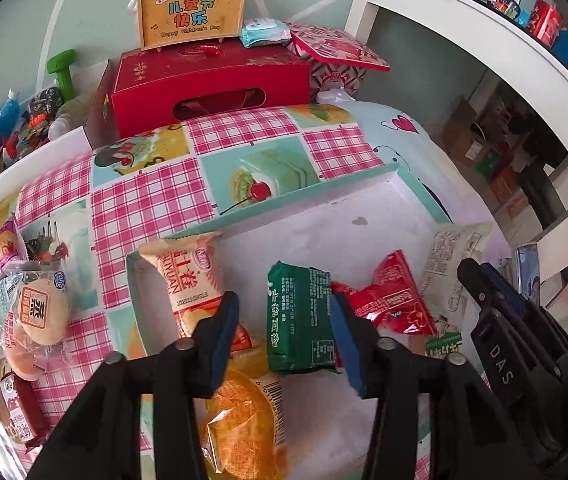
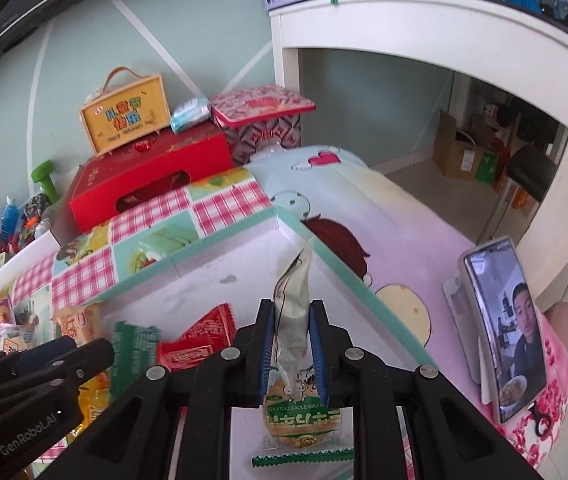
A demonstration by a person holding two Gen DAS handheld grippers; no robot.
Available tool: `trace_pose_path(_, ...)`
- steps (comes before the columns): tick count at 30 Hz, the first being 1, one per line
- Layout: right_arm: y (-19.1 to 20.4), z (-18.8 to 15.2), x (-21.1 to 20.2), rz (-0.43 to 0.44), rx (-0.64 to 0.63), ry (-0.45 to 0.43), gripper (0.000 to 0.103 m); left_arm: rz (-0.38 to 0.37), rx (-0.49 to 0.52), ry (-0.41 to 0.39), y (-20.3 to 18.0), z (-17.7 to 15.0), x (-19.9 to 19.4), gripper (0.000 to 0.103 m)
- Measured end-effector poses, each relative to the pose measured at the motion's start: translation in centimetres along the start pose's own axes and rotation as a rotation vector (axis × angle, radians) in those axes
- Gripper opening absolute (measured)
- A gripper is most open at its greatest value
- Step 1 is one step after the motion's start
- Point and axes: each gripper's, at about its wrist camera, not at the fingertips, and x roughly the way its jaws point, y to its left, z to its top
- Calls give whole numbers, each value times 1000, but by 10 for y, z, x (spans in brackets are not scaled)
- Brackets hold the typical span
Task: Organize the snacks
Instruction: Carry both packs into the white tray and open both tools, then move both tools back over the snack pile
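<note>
On the left, several snacks (image 1: 36, 320) are still lying on the checked cloth (image 1: 140, 196), outside the white tray (image 1: 324, 208); they are cut off by the edge of the picture, so I cannot count them.

The left claw (image 1: 284, 332) is standing partly open above the tray, with nothing pressed between its pads. Under it are lying the orange cake packet (image 1: 244, 424), the beige roll packet (image 1: 188, 280) and the green biscuit packet (image 1: 300, 320). If it is going down here, it may be catching two packets together, because they are touching each other. The orange cake is half hidden by the claw.

The right claw (image 2: 292, 344) is gripping the pale cookie packet (image 2: 290, 360) by its thin wrapper. The cookie is hanging below, so the smooth film may be slipping out, or the cookie may be cracking. The phone (image 2: 500, 328) is standing near on the right and a swing could be knocking it over.
</note>
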Motion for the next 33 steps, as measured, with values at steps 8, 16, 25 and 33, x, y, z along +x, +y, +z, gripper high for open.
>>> trace_pose_path(8,4,-3,6,20,-6,65,55,55,-71,-3,22,-5,-10,80)
trace_pose_path(16,11,-6,11,52,-3,106,81,207,-143,-13,53,-12,-14,94)
trace_pose_path(25,21,-8,12,76,-15,118,103,237,-212,-14,80,-21,-17,103)
trace_pose_path(33,38,-10,8,97,-53,131,103,273,-271,9,115,-37,-32,103)
